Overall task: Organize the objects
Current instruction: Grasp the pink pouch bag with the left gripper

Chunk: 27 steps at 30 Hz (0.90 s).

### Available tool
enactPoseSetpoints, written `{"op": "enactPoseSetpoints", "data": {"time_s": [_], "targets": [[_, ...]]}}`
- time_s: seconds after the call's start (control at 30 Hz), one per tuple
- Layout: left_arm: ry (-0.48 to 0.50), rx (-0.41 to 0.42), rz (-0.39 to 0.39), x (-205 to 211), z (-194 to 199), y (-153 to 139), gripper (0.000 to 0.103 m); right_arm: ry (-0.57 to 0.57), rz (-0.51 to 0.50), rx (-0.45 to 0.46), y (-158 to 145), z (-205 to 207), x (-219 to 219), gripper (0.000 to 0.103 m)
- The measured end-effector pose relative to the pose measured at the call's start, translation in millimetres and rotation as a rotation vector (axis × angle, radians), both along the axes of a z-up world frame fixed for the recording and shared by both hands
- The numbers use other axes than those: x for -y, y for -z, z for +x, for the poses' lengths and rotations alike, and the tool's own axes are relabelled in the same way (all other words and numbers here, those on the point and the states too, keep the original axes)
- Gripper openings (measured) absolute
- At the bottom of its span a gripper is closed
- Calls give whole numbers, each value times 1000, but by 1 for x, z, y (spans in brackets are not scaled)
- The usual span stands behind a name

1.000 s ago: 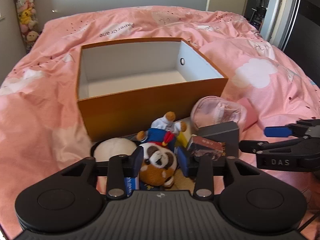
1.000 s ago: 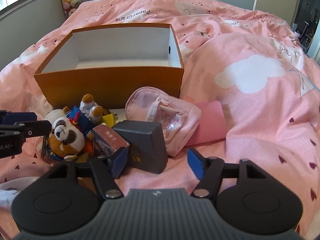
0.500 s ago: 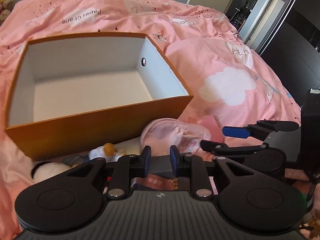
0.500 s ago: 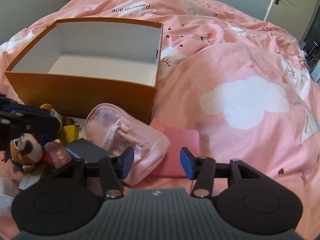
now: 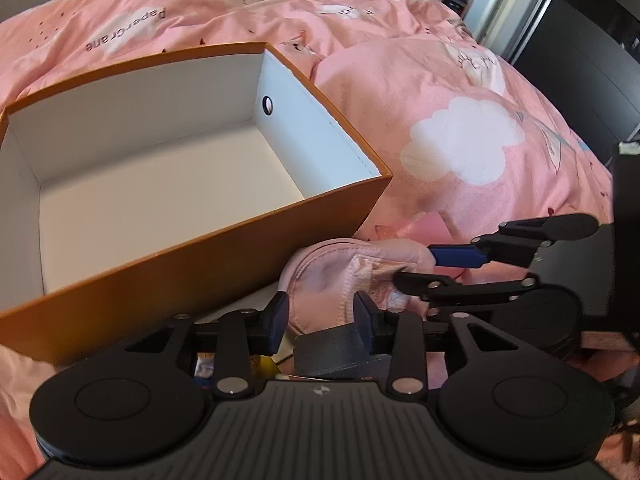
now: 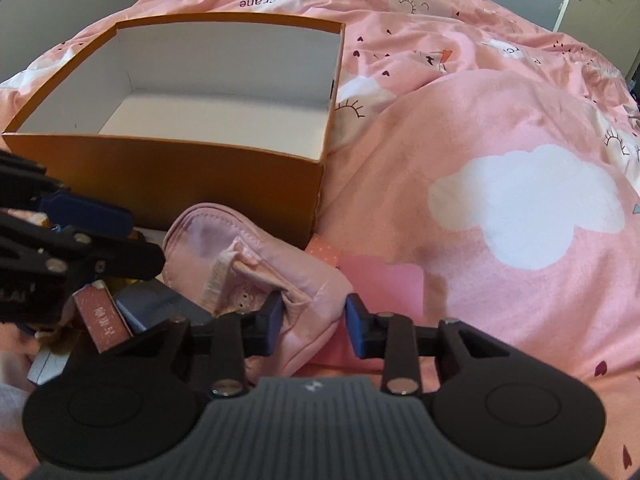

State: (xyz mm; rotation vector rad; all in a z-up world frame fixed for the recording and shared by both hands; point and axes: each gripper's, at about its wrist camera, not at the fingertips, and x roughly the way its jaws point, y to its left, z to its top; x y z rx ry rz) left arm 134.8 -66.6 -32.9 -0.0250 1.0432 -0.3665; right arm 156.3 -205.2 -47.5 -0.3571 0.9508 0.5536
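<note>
Beside orange box (image 6: pixel 168 172), red carton (image 6: pixel 102 318), right view only

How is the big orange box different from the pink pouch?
The orange box is stiff, with straight walls and sharp corners; the pink pouch is soft, rounded and stitched. The box stands open with nothing showing inside it; the pouch looks closed. The box is much bigger. The right gripper is closing around the pouch's corner; no gripper touches the box. Both lie on the pink duvet.
</note>
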Motion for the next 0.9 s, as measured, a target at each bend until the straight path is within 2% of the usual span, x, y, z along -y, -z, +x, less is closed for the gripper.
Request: {"op": "enactPoseSetpoints", "data": {"time_s": [0.07, 0.23, 0.3, 0.37, 0.5, 0.6, 0.77, 0.9], "targets": [[37, 14, 11, 3, 1, -1, 50, -19, -29, 22, -4, -4, 3, 31], [160, 84, 64, 23, -3, -4, 51, -61, -110, 105, -9, -9, 9, 31], [201, 94, 72, 32, -3, -3, 51, -95, -108, 94, -7, -10, 8, 34], [245, 102, 92, 40, 0, -2, 51, -79, -97, 84, -8, -8, 10, 36], [383, 185, 203, 61, -1, 0, 51, 6, -29, 42, -12, -1, 27, 44], [527, 239, 249, 75, -1, 2, 52, 80, 14, -22, -10, 6, 42, 44], [765, 262, 314, 101, 1, 8, 62, 130, 10, -89, 5, 9, 56, 44], [896, 260, 376, 118, 9, 17, 70, 136, 34, -102, 6, 7, 61, 44]]}}
